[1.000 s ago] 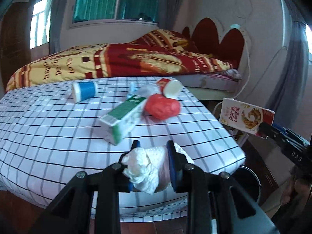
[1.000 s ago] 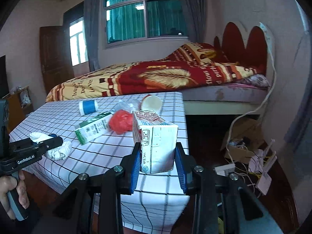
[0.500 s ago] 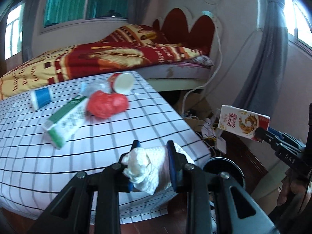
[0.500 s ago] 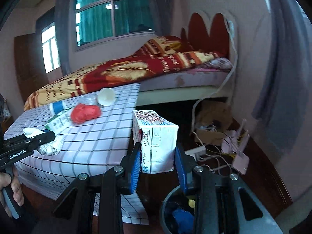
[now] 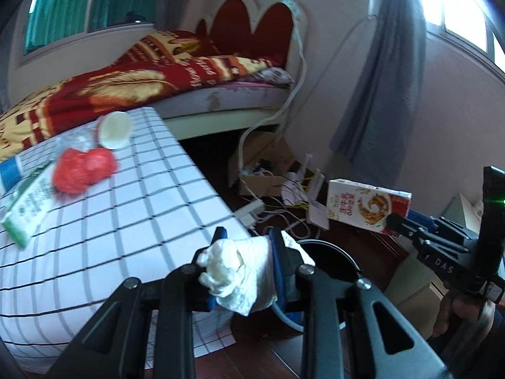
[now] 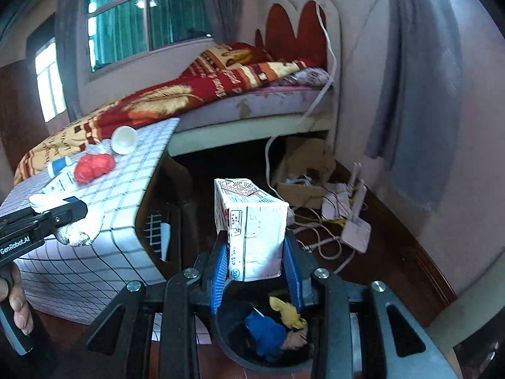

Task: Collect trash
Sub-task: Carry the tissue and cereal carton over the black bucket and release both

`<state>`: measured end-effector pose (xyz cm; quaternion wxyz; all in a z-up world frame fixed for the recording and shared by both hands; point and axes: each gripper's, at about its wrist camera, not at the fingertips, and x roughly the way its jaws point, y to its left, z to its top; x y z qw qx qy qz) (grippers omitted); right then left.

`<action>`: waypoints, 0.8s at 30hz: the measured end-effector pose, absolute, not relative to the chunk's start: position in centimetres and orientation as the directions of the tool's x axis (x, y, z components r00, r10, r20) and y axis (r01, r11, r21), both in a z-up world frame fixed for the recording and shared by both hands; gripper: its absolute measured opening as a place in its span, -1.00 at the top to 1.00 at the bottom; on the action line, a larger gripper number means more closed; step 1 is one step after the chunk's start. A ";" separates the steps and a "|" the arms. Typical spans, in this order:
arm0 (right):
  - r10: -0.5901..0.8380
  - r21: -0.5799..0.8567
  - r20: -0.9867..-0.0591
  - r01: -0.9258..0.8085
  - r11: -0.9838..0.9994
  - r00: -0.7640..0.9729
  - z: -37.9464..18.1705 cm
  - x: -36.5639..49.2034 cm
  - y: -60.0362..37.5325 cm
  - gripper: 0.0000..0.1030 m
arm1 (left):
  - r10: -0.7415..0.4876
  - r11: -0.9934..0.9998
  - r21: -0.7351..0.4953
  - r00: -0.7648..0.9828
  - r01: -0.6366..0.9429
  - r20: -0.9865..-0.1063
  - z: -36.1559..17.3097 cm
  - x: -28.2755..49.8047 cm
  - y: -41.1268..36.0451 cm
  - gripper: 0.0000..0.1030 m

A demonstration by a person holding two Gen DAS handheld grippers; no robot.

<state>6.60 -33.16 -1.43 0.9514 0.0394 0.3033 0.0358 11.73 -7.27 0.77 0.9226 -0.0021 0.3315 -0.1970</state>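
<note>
My left gripper (image 5: 247,263) is shut on a crumpled white tissue (image 5: 236,271), held past the table's right edge, beside the dark trash bin (image 5: 331,252) on the floor. My right gripper (image 6: 255,254) is shut on a white milk carton (image 6: 252,224), held upright right above the bin (image 6: 240,355), which holds blue and yellow trash. The carton also shows in the left wrist view (image 5: 367,203). A red crumpled wad (image 5: 82,169), a green-white carton (image 5: 26,202), a white cup (image 5: 114,129) and a blue-white cup (image 6: 58,165) lie on the checked table (image 5: 126,221).
A bed with a red and yellow blanket (image 5: 142,75) stands behind the table. A cardboard box (image 6: 303,170), cables and a white router (image 6: 355,224) clutter the floor by the wall. A grey curtain (image 5: 378,79) hangs at the right.
Both grippers have swung right and off the table with their loads. The carton now hangs over the bin, and the tissue is beside the bin.
</note>
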 end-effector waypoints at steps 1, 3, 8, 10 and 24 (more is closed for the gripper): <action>0.082 0.096 -0.583 -0.032 0.995 0.808 -1.8 6.5 -33.8 0.31 | -0.375 0.917 -0.136 0.694 0.375 -0.615 0.6 11.7 -7.9 0.45; 0.071 0.095 -0.596 -0.018 0.995 0.800 -2.3 6.3 -34.4 0.31 | -0.397 0.904 -0.138 0.673 0.405 -0.625 0.0 11.7 -9.4 0.45; 0.045 0.086 -0.639 0.014 0.996 0.768 -4.5 5.5 -36.3 0.31 | -0.433 0.877 -0.146 0.621 0.458 -0.654 -1.8 11.8 -12.3 0.45; 0.035 0.081 -0.657 0.024 0.996 0.753 -5.5 5.2 -37.0 0.31 | -0.440 0.869 -0.147 0.602 0.472 -0.666 -2.4 11.9 -13.2 0.45; 0.050 0.097 -0.732 0.031 0.995 0.680 -10.4 4.9 -39.5 0.31 | -0.475 0.826 -0.190 0.475 0.530 -0.741 -7.5 13.4 -18.0 0.45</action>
